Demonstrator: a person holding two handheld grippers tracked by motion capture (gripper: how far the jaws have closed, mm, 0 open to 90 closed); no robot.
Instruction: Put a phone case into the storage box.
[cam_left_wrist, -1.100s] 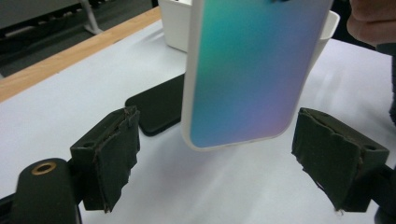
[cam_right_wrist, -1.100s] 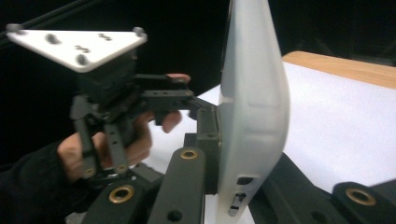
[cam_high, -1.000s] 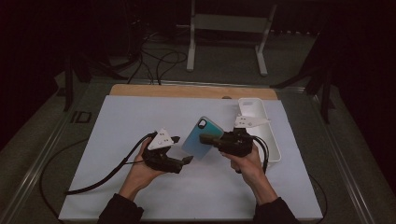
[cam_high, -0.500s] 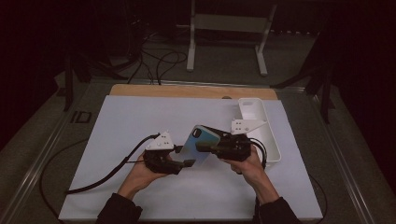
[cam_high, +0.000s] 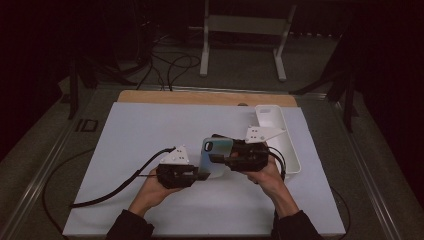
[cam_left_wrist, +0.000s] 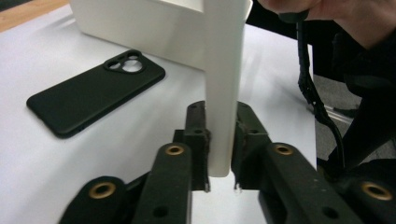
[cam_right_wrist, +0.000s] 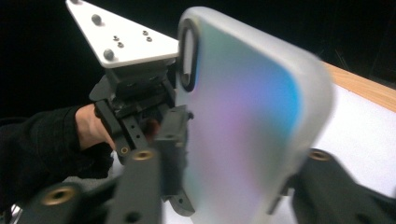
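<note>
Handing over the iridescent phone case (cam_high: 216, 156) mid-tabletop (cam_high: 150, 125), I see my left claw (cam_left_wrist: 219, 144) just closed, pinching its lower edge from 8 o'clock, long axis toward 12, while my right claw (cam_high: 227, 156) at 3 o'clock has just been spreading off it.

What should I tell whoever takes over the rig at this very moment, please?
Left gripper: jaws have just been closing; clamped on the pale case's edge.
Right gripper: jaws have just been opening; the case is between them, pads seemingly off it.
Black case: flat on the table, beside the tray.
Done: pale case passed to the left gripper.
Left: draw the right gripper clear; probably then set the case down.
</note>
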